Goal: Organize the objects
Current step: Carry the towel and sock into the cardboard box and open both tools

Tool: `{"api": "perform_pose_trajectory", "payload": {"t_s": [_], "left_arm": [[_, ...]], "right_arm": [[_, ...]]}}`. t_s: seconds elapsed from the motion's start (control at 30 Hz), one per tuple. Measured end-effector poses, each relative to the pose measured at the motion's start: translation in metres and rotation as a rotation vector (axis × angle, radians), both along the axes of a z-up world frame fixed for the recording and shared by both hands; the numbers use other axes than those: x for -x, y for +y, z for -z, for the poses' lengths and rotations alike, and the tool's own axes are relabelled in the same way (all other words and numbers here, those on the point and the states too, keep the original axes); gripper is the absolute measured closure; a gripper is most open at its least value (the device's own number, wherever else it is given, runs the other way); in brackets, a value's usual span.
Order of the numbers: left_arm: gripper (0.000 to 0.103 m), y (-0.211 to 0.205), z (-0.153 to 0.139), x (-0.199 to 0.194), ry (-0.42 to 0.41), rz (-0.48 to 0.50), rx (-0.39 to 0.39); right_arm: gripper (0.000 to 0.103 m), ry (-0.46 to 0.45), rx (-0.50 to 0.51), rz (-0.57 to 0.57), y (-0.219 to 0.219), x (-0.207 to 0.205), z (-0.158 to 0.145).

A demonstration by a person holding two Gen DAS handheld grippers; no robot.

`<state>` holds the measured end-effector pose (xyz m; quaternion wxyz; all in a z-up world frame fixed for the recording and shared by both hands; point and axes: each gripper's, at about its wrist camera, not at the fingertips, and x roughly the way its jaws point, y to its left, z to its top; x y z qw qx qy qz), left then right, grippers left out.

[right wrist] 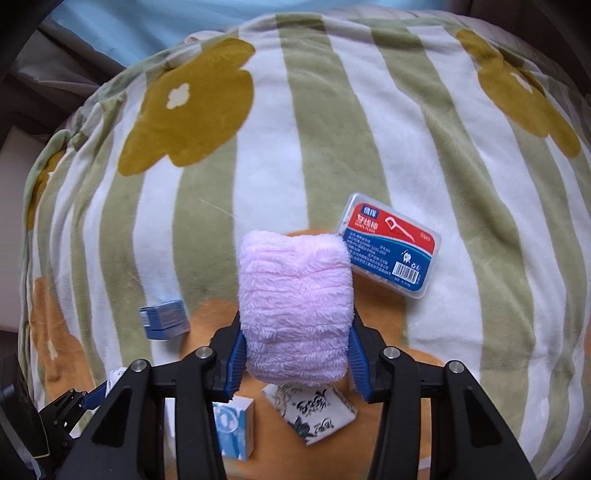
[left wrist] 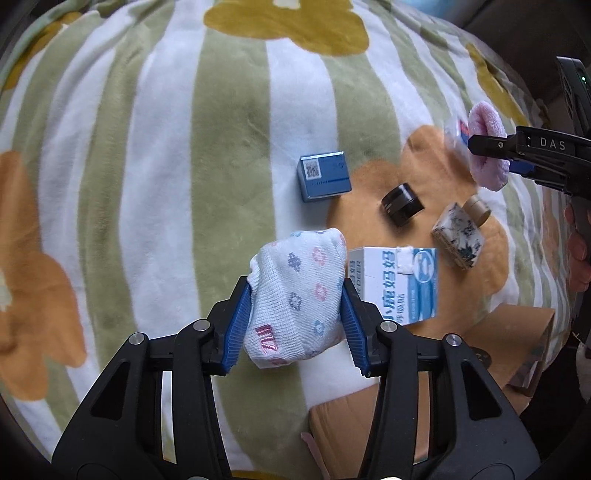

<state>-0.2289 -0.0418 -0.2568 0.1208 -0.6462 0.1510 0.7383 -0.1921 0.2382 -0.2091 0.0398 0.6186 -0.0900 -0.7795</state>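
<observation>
My left gripper [left wrist: 295,295] is shut on a white rolled sock with small flower prints [left wrist: 295,291], held above the striped blanket [left wrist: 166,166]. My right gripper [right wrist: 295,328] is shut on a fluffy pink rolled sock [right wrist: 295,306]; it also shows at the right edge of the left wrist view [left wrist: 485,147]. On the blanket lie a small blue box [left wrist: 323,177], a black cylinder [left wrist: 400,205], a white and blue carton [left wrist: 397,284], a floral-print box [left wrist: 458,240] and a dental floss case [right wrist: 391,245].
A brown cardboard box [left wrist: 369,424] sits below my left gripper at the blanket's near edge. A tan cap [left wrist: 478,210] lies by the floral-print box. The blanket's far part shows only stripes and flower patterns. Blue fabric [right wrist: 147,26] lies beyond the blanket.
</observation>
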Motion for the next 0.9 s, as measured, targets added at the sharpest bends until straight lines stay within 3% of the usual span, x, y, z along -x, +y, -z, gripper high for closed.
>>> {"api": "perform_pose_trajectory", "payload": {"t_s": [0.23,0.43,0.7,0.9], "left_arm": [[0.06,-0.019,-0.075,-0.035,0.066,0.002,-0.038],[0.06,-0.009,-0.119,-0.069,0.119,0.029,-0.045],[0.06,0.009,-0.144,-0.13,0.147,0.05,-0.051],[0.06,0.019,-0.142,-0.175,0.147,0.059,-0.049]], "right_arm": [[0.059,0.056,-0.017,-0.042,-0.048,0.024,-0.046],[0.059,0.101,-0.044,-0.114,-0.063,0.0,-0.084],[0.059,0.131,-0.052,-0.213,-0.056,-0.067,-0.12],[0.059,0.126,-0.077,-0.278,-0.045,-0.118,-0.126]]}}
